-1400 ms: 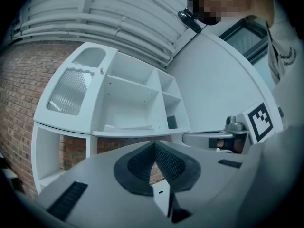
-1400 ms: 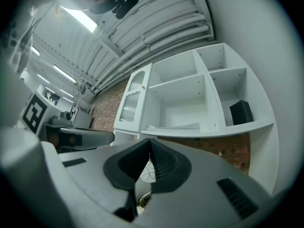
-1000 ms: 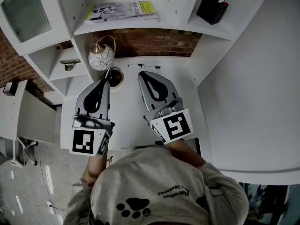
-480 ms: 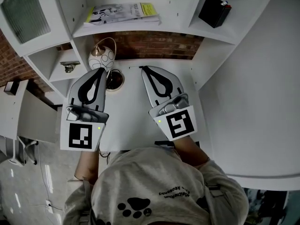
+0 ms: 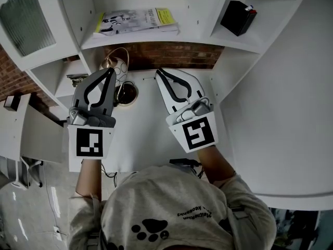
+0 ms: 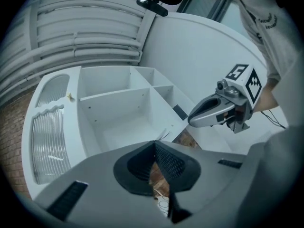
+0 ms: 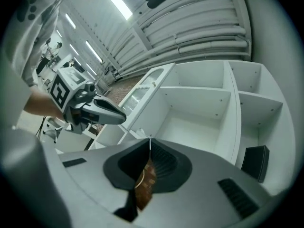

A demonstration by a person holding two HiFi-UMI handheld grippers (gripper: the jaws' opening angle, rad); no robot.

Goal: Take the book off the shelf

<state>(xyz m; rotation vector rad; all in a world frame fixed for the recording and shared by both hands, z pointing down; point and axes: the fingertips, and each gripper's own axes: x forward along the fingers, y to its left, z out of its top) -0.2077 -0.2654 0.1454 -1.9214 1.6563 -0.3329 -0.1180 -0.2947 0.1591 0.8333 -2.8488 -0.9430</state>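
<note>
The book [image 5: 138, 21] lies flat on the white shelf [image 5: 156, 34] above the desk, with a grey cover and a yellow patch at its right end. My left gripper [image 5: 110, 70] is shut and empty, its tip below the shelf's front edge, left of the book's middle. My right gripper [image 5: 158, 71] is also shut and empty, its tip under the book's right part. In the left gripper view the closed jaws [image 6: 154, 142] point at the shelf compartments, with the right gripper [image 6: 223, 109] beside them. The right gripper view shows closed jaws [image 7: 150, 139] and the left gripper [image 7: 90, 109].
A black box [image 5: 238, 17] sits in the compartment to the right of the book. A round patterned lamp [image 5: 119, 66] and a small dark dish [image 5: 127, 92] stand on the white desk [image 5: 145, 134] by the brick wall [image 5: 171, 53]. Side cubbies [image 5: 73, 77] flank the left.
Both grippers have moved forward over the desk toward the shelf. The left one now covers part of the lamp. Both stayed shut.
</note>
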